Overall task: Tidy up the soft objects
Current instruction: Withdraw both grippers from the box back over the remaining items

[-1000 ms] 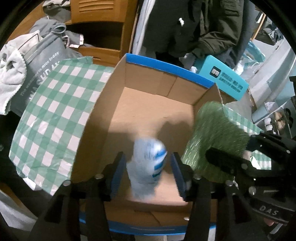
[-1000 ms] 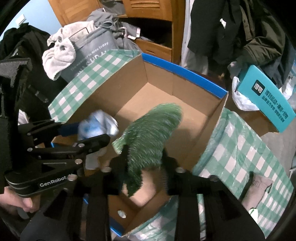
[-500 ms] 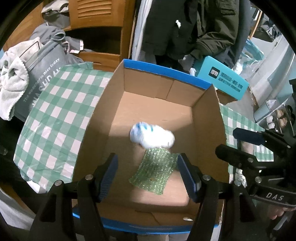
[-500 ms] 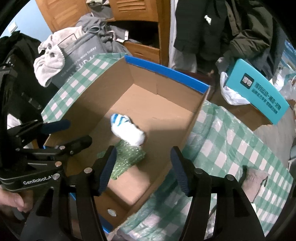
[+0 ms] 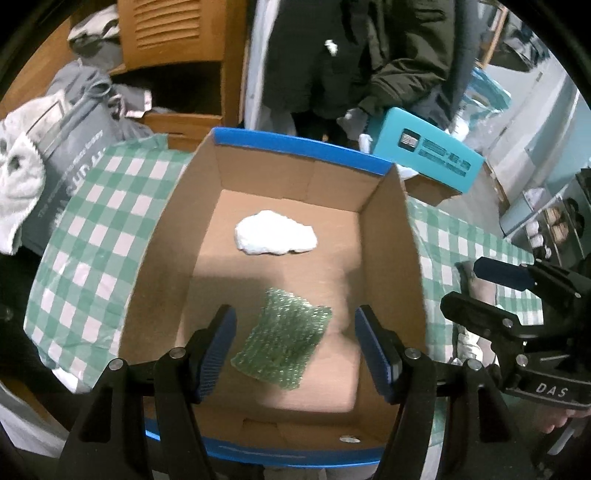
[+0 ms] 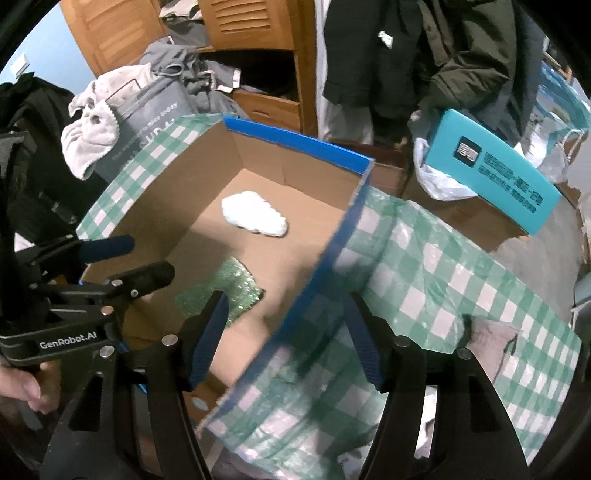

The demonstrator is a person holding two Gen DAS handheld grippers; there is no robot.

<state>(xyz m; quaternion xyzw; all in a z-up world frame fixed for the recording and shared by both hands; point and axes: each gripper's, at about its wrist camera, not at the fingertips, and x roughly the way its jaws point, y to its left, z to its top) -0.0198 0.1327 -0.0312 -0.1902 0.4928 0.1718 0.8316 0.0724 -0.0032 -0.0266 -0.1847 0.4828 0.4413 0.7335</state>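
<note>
Both the left gripper [image 5: 295,349] and the right gripper [image 6: 284,338] have just been opening, jaws apart and empty; the white bundle [image 5: 275,232] and green bubble wrap [image 5: 282,339] lie inside the cardboard box [image 5: 295,147] at frame centre. Swinging toward the beige cloth [image 6: 487,334] at lower right, the right jaws might clip the box wall. The checked table [image 6: 461,258] stands in a cluttered room with a wooden cabinet [image 6: 255,26] and hanging coats [image 6: 406,48].

brown box [image 5: 159,295] (blue rim), white bundle [image 5: 275,238], green bubbly pad [image 5: 284,341], green-white checked cloth [image 5: 96,236].
</note>
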